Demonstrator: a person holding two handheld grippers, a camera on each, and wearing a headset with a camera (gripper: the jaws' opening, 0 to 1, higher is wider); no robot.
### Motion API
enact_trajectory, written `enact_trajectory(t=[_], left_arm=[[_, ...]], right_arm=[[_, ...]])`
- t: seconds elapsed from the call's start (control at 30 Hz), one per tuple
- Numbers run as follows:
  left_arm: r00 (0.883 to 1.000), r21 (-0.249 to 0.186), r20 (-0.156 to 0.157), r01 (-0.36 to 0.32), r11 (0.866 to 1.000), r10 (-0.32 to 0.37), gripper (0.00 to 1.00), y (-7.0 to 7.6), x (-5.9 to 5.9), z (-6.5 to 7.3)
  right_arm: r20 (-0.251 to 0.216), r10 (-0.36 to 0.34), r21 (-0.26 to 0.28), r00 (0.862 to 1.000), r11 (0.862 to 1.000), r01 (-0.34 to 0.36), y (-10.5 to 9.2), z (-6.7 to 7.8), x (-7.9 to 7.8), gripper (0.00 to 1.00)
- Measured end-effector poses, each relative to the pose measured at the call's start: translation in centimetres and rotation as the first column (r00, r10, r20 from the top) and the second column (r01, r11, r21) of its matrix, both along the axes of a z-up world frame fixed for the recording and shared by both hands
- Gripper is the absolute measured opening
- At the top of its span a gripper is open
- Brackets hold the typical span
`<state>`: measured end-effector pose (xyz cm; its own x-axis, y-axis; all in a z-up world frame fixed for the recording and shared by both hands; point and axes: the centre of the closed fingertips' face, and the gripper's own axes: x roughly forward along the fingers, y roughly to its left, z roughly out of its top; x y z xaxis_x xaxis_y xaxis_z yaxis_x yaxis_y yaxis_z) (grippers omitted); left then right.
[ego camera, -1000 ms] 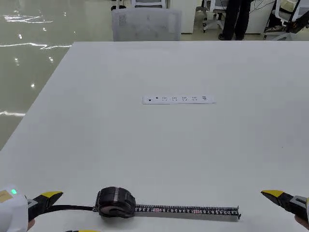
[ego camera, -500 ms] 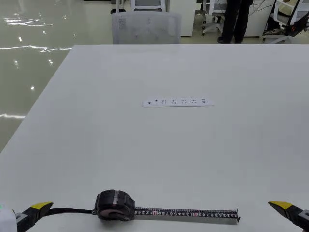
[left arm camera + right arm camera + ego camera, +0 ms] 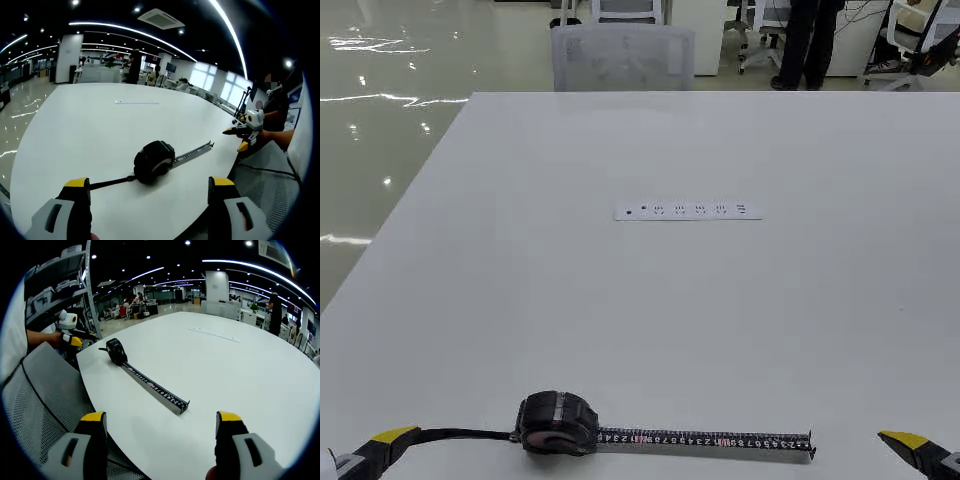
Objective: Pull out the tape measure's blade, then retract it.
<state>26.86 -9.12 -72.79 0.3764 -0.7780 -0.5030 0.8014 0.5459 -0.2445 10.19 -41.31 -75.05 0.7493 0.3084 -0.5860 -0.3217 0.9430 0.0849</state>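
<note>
Head view: tape measure (image 3: 557, 423), blade (image 3: 705, 440) extended

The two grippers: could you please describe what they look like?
Both the left gripper and the right gripper have two blunt grey jaws capped with yellow tips, each jaw bearing a dark slot.

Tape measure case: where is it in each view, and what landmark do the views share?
Head view: tape measure case low, left of centre, blade running right.
Left gripper view: tape measure case near centre.
Right gripper view: tape measure case left of centre, at the blade's far end.
Shared landmark: white power strip mid-table.
</note>
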Motion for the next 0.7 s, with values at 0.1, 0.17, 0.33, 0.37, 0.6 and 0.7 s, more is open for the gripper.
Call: enact_trajectory(t=[0.1,0.17,0.33,0.37,0.6,0.7], left_arm=[[1.000,-0.005,-0.011,-0.005,1.000,0.005,0.95,0.00,-0.04,-0.14],[1.000,-0.008,-0.016,-0.009,1.000,0.009,0.95,-0.01,-0.01,-0.14],[1.000,-0.002,-0.010,-0.004,1.000,0.004,0.95,-0.03,-0.03,-0.10],[1.000,0.003,-0.012,-0.006,1.000,0.006,0.95,0.06,-0.02,-0.16],[1.000,0.002,-0.016,-0.012,1.000,0.012,0.94,0.04,0.01,-0.03],[1.000,0.003,-0.015,-0.009,1.000,0.009,0.94,-0.32,-0.05,0.14]], right_arm=[[-0.001,0.000,0.000,1.000,1.000,0.000,-0.01,-0.09,-0.01,0.91],[-0.002,0.001,0.001,1.000,1.000,-0.001,0.05,-0.07,0.01,0.91],[-0.002,0.002,0.004,1.000,1.000,-0.002,0.07,-0.03,0.06,0.91],[-0.001,0.001,0.002,1.000,1.000,-0.001,0.05,-0.03,0.06,0.91],[-0.002,0.008,0.005,1.000,1.000,-0.008,0.29,-0.10,0.06,0.91],[0.004,0.011,0.005,1.000,1.000,-0.011,0.33,-0.02,0.22,0.90]])
